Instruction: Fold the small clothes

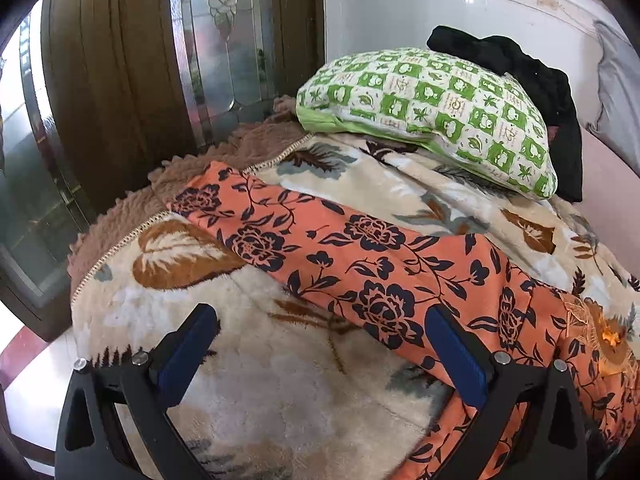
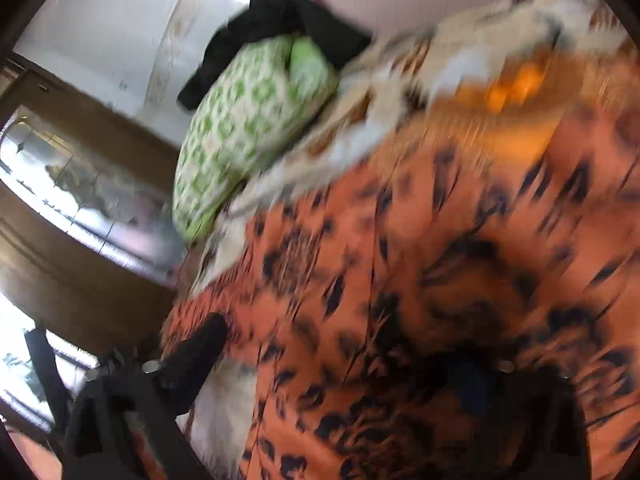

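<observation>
An orange garment with dark floral print (image 1: 360, 248) lies as a long folded strip across a cream leaf-patterned blanket (image 1: 260, 380) on the bed. My left gripper (image 1: 322, 314) is open just above the blanket. Its left blue pad is over bare blanket and its right pad is at the garment's near edge, with nothing clamped. The right wrist view is heavily blurred. There the same garment (image 2: 400, 260) fills the lower right, and my right gripper (image 2: 344, 344) stands wide open over it, holding nothing.
A green-and-white checked pillow (image 1: 432, 108) rests at the far end of the bed with black clothing (image 1: 532, 76) behind it. A brown wooden door with glass panels (image 1: 112, 80) stands to the left, beyond the bed's edge. A white tiled wall (image 1: 400, 12) is behind.
</observation>
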Demonstrator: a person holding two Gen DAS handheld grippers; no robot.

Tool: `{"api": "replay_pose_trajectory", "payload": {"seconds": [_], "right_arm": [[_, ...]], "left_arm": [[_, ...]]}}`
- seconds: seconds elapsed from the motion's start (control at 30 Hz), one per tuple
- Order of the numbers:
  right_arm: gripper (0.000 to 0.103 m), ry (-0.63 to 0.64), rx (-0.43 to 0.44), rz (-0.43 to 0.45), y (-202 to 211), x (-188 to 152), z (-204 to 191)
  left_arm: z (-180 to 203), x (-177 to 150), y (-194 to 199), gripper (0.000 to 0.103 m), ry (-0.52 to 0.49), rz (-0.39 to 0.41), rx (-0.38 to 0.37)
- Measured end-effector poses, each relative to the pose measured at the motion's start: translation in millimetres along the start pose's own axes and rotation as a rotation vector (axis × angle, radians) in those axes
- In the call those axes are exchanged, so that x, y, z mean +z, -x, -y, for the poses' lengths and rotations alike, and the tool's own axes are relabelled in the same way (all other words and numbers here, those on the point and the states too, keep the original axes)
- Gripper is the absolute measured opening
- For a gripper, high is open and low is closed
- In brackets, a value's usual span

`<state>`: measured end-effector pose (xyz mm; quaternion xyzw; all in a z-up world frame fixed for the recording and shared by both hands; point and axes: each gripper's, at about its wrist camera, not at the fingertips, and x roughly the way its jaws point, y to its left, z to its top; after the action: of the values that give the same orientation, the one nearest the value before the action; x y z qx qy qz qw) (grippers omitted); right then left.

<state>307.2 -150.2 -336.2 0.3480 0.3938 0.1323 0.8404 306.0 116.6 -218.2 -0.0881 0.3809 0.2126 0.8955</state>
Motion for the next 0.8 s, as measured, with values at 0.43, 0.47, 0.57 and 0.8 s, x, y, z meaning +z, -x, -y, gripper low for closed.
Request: {"api": "replay_pose_trajectory", "payload": {"seconds": [0.43,0.47,0.57,0.8], "right_arm": [[0.081,0.009,-0.119,0.106,159.7,24.6,61.2],[0.077,-0.048,-0.157,0.119,169.7,29.0,80.2],[0.059,-0.183,-0.134,0.144,185.0,34.1,124.6],[0.037,-0.27,-0.193,0.166,189.3,55.7,160.3]], "left_arm": [[103.6,-43.5,39.5,0.103,-0.251,-0.01,-0.394],[119.9,-53.7,43.0,0.103,-0.303,-0.023,-0.413],[159.5,-80.2,49.4,0.103,-0.426,0.023,-0.343],[202.9,-102.8,19.2,0.103,-0.578,0.149,0.012]]}}
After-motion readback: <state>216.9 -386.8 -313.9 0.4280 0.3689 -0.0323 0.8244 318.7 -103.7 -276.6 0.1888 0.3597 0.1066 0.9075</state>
